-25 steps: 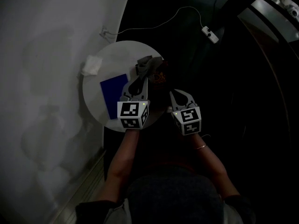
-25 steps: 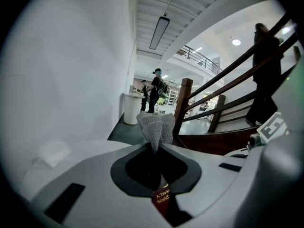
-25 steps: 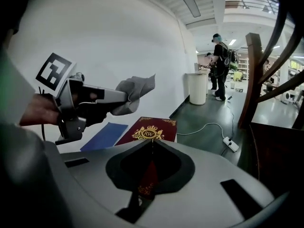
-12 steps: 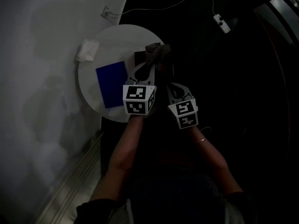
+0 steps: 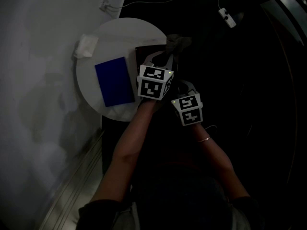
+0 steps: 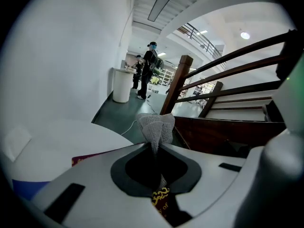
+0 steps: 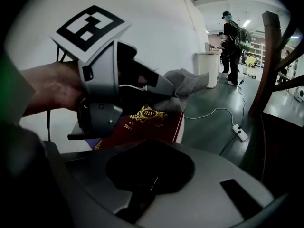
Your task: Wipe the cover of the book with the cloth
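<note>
A maroon book with gold print (image 7: pixel 142 122) lies at the right edge of the round white table (image 5: pixel 120 37); it shows dimly in the head view (image 5: pixel 146 55). My left gripper (image 5: pixel 165 56) hovers over that book, shut on a grey cloth (image 5: pixel 177 43). The cloth sticks up from the closed jaws in the left gripper view (image 6: pixel 156 127). In the right gripper view the cloth (image 7: pixel 187 82) hangs over the book's far end. My right gripper (image 5: pixel 181 86) sits just right of the left one, off the table's edge, jaws shut on nothing (image 7: pixel 154 145).
A blue book (image 5: pixel 114 83) lies left of the maroon one, with a crumpled white tissue (image 5: pixel 86 46) at the table's far left. A power strip and cable (image 5: pixel 228 18) lie on the dark floor. Stair rails (image 6: pixel 228 65), a white bin (image 6: pixel 121 84) and people stand beyond.
My left gripper has carried the cloth rightward and away from me, from beside the blue book to over the maroon book. The right gripper has followed close behind it.
</note>
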The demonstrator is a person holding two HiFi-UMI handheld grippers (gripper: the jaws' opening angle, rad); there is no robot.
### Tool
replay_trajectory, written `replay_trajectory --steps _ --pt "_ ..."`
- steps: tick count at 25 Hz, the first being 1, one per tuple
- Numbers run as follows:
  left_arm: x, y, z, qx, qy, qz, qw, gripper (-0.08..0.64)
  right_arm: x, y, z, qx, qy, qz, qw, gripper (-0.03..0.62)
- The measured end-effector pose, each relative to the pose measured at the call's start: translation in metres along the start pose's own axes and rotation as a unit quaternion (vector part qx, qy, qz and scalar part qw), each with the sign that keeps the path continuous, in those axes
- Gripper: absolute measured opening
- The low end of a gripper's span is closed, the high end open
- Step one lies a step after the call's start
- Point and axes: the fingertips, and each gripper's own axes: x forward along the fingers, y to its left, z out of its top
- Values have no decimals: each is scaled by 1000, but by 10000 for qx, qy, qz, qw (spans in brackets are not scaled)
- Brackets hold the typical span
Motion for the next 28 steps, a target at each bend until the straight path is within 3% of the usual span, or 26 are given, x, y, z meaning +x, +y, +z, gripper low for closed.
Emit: replay_trajectory --steps 6,28 --pt "12 13 -25 80 598 131 9981 34 2 1 -3 83 18 -166 9998 29" --pt "-67 112 -68 -175 696 933 9931 34 -2 -3 -1 169 -117 -710 9973 28"
